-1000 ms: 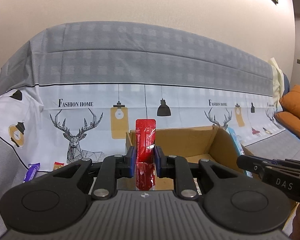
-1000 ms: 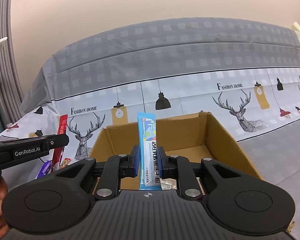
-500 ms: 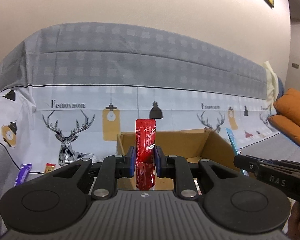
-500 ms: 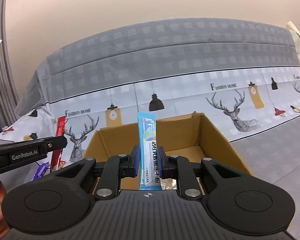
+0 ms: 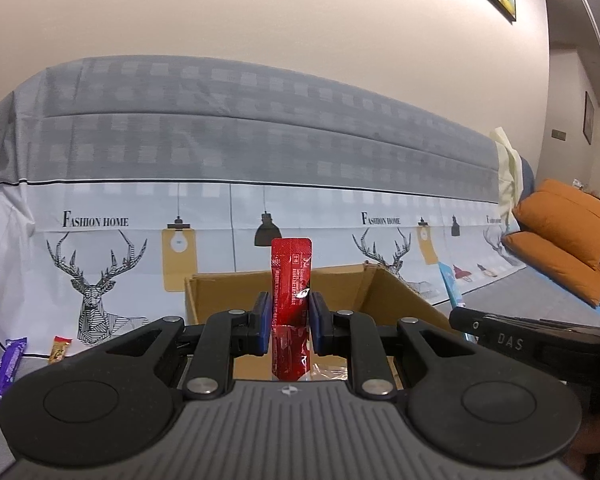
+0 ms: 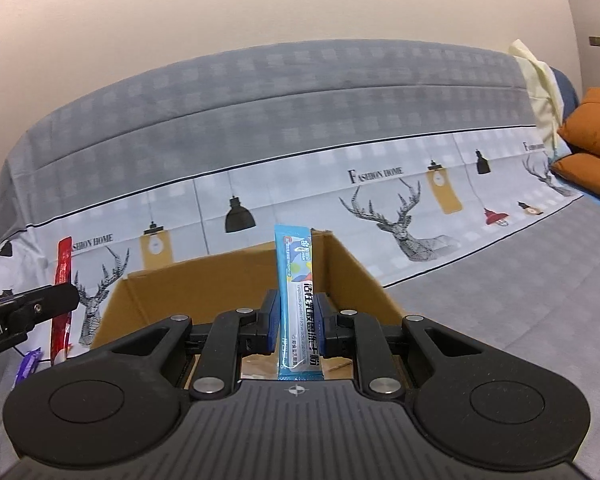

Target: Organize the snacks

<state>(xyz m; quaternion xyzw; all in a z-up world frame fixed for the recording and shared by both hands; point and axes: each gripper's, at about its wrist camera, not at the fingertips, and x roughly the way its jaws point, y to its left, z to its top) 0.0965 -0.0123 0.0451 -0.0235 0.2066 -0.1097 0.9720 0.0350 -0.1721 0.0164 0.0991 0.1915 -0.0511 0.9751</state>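
Note:
My left gripper (image 5: 288,322) is shut on a red snack sachet (image 5: 291,276) that stands upright between its blue pads, in front of an open cardboard box (image 5: 220,292). The right gripper (image 6: 297,328) is shut on a blue and white stick sachet (image 6: 298,280), also upright, over the same cardboard box (image 6: 172,296). In the right wrist view the red sachet (image 6: 62,276) and the left gripper's black body show at the far left. In the left wrist view the blue sachet (image 5: 450,286) peeks up above the right gripper's black body at the right.
A purple snack bar (image 5: 5,364) and a small red and yellow snack (image 5: 60,349) lie on the cloth left of the box. A sofa covered with a deer-print sheet (image 5: 100,280) stands behind. Orange cushions (image 5: 564,240) sit at the far right.
Both views have swung to the right: the box and deer print have slid leftward in each frame. Both sachets stay clamped upright as before.

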